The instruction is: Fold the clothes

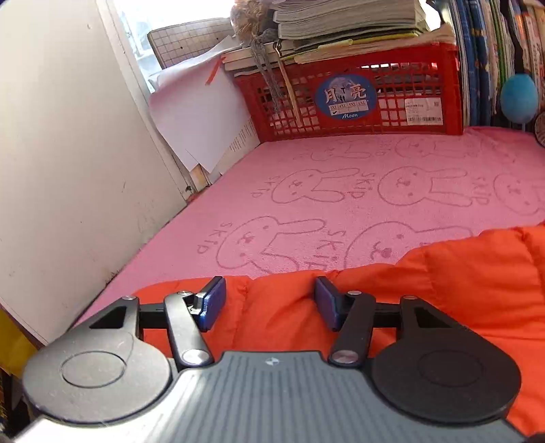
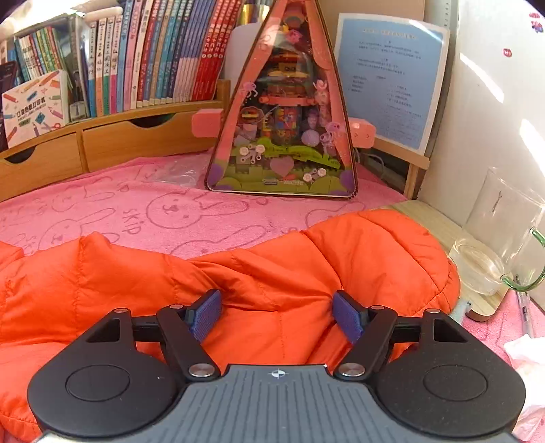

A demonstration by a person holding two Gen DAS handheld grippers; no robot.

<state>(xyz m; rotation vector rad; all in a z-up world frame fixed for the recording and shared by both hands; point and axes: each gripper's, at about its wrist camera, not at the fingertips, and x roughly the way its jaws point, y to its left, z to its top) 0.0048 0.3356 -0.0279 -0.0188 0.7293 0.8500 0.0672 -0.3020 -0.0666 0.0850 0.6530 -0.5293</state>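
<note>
Both tools were down low over the orange puffer jacket (image 2: 272,272), which lay spread across the pink bunny-print towel (image 1: 340,191) on the bench. The left hand-held gripper (image 1: 269,303) sat right at the jacket's far hem, jaws apart, with padded cloth bulging up between the blue pads (image 1: 213,300); no pinch was visible. The right hand-held gripper (image 2: 276,315) stood wider open over a rumpled crease further in, the fabric lying under and between its fingers, nothing clamped.

Now the risks. Just off to the right of the right hand-held gripper stood a glass jug (image 2: 504,238), with the jacket's rounded end lying very close to it. A sweep of that bulky cloth could likely nudge it over. Straight ahead of the same tool stood the triangular toy display (image 2: 282,112), upright and probably easy to tip if the fold was thrown too far forward. Ahead of the left tool, the red crate (image 1: 347,98) carried a tall stack of books (image 1: 344,20), well clear for now.

The jacket itself looked slick and puffy; a shallow bite at the hem might slip out mid-lift, leaving the two sides uneven.
</note>
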